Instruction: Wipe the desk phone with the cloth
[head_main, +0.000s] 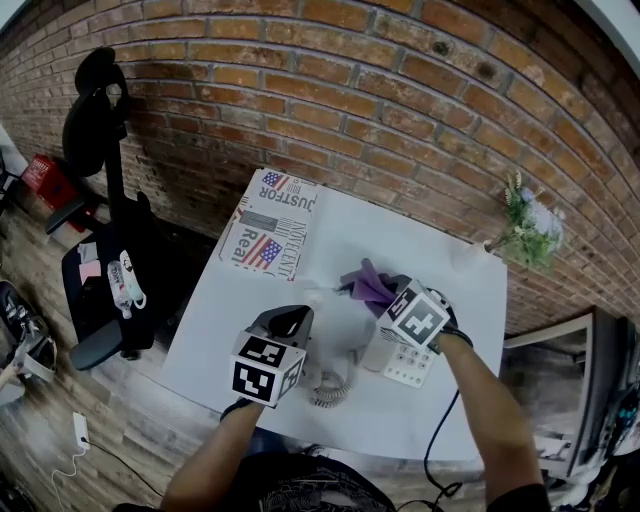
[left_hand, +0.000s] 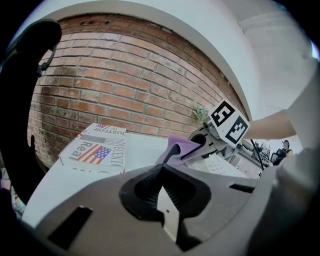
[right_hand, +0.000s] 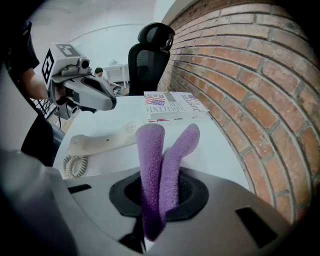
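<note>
Phone (head_main: 404, 360), white table (head_main: 350, 225), brick wall (head_main: 350, 90), maybe wood floor (head_main: 60, 400).

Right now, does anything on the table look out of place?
Only the handset: it lies flat on the table, off the phone base, with its cord coiled beside it. The right claw grips the cloth.

A flag-printed box (head_main: 268, 232) lies on the white table (head_main: 215, 345) beside the brick wall (head_main: 350, 100), a plant (head_main: 528, 228) opposite, a black chair (head_main: 105, 255) alongside.
</note>
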